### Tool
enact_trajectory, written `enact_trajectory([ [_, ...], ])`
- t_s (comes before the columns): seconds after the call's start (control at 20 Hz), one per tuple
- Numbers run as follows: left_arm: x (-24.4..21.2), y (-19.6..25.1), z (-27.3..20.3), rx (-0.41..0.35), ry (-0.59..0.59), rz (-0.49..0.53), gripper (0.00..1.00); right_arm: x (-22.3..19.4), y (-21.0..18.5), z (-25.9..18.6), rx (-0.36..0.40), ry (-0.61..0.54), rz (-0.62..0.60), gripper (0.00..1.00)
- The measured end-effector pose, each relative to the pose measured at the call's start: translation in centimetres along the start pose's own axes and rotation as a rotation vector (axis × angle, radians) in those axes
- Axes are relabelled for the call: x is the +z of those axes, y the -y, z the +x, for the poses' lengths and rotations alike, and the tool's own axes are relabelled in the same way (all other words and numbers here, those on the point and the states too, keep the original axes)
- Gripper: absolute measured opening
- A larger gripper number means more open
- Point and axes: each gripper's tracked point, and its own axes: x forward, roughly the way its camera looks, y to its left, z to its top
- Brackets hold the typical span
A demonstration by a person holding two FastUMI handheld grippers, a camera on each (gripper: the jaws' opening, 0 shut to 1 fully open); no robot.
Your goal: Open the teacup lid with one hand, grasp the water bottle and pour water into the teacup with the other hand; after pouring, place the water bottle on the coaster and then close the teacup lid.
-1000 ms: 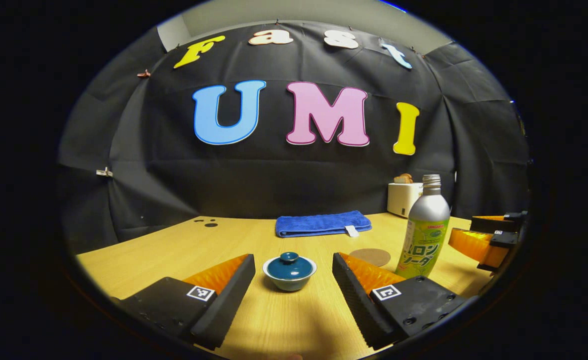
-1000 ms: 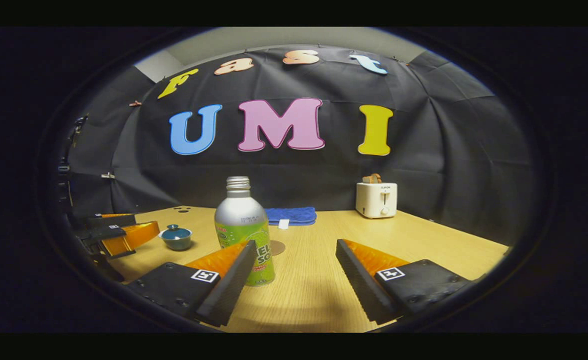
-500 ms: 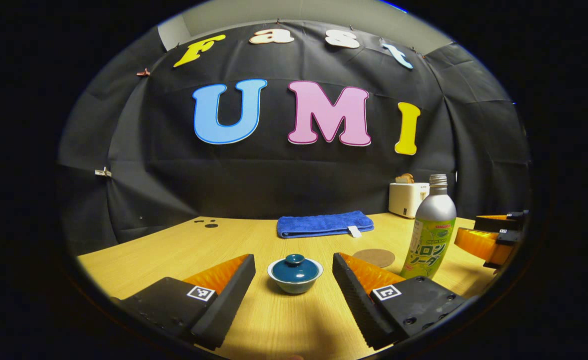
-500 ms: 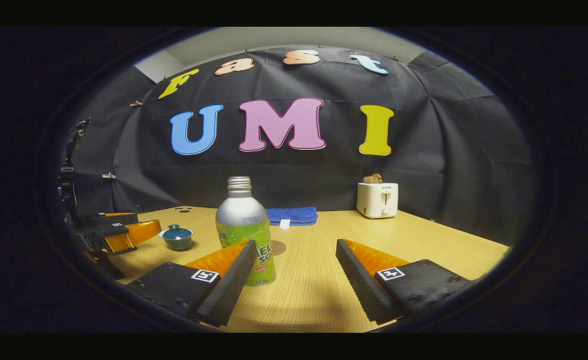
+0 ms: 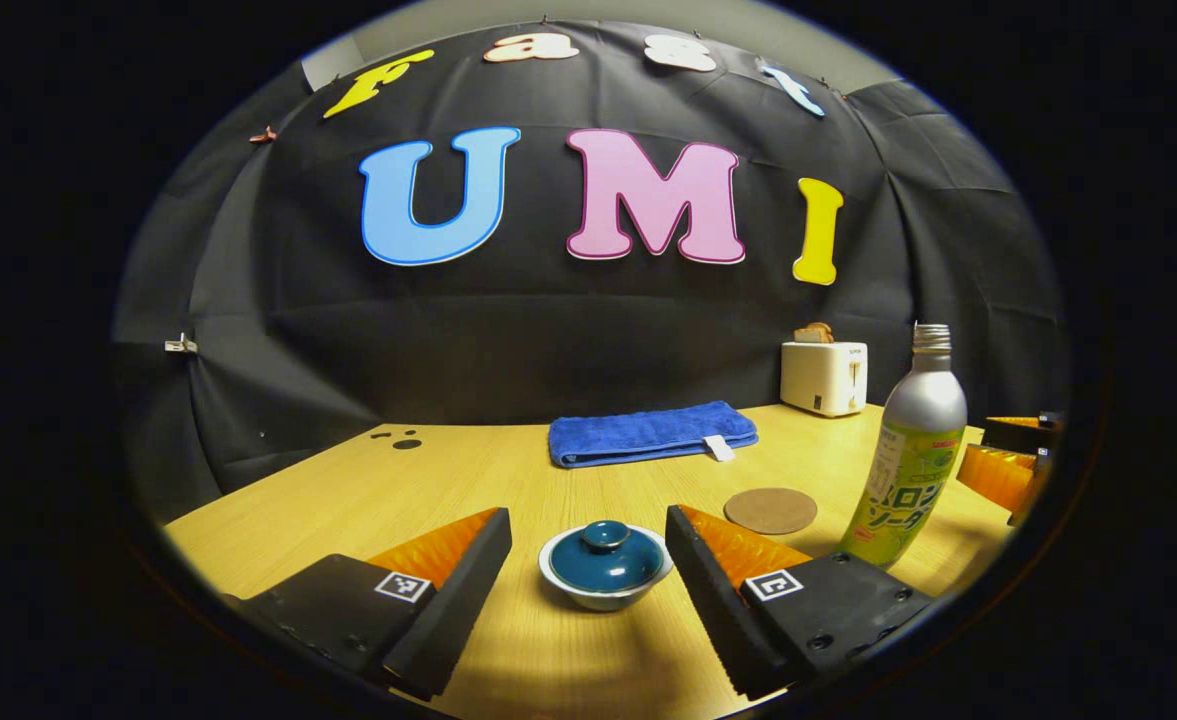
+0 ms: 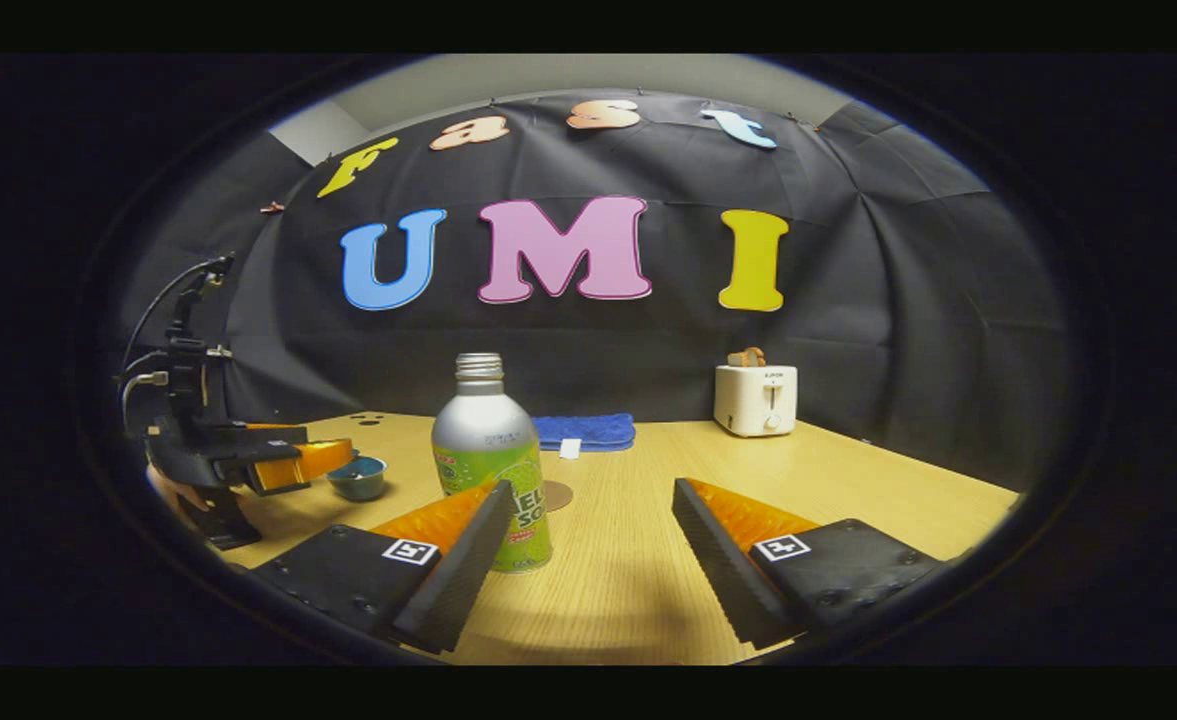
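Teacup [image 5: 604, 567] lidded, between left jaws, untouched | water bottle [image 6: 491, 463] beside spread right jaws

Overhead light, bright table [image 5: 508, 470], dim wall; soft shadows; strong fisheye edge bending; sharp focus.

Folded blue cloth towel [image 5: 651, 433] with white tag lies flat at far edge of light wooden table [image 5: 448, 480]; white two-slot toaster [image 5: 824, 377] holding bread stands upright at far right, well apart from towel.
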Motion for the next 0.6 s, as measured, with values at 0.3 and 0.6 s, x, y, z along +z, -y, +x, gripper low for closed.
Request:
enact_trajectory([
  [0.3,-0.8,0.8,2.6,-0.062,-0.068,0.054,0.78,-0.1,-0.3,0.0,0.014,-0.002,0.000,0.99],
  [0.6,-1.8,2.0,4.3,-0.097,-0.144,0.134,0.65,-0.1,-0.3,-0.3,0.018,0.000,0.000,0.99],
])
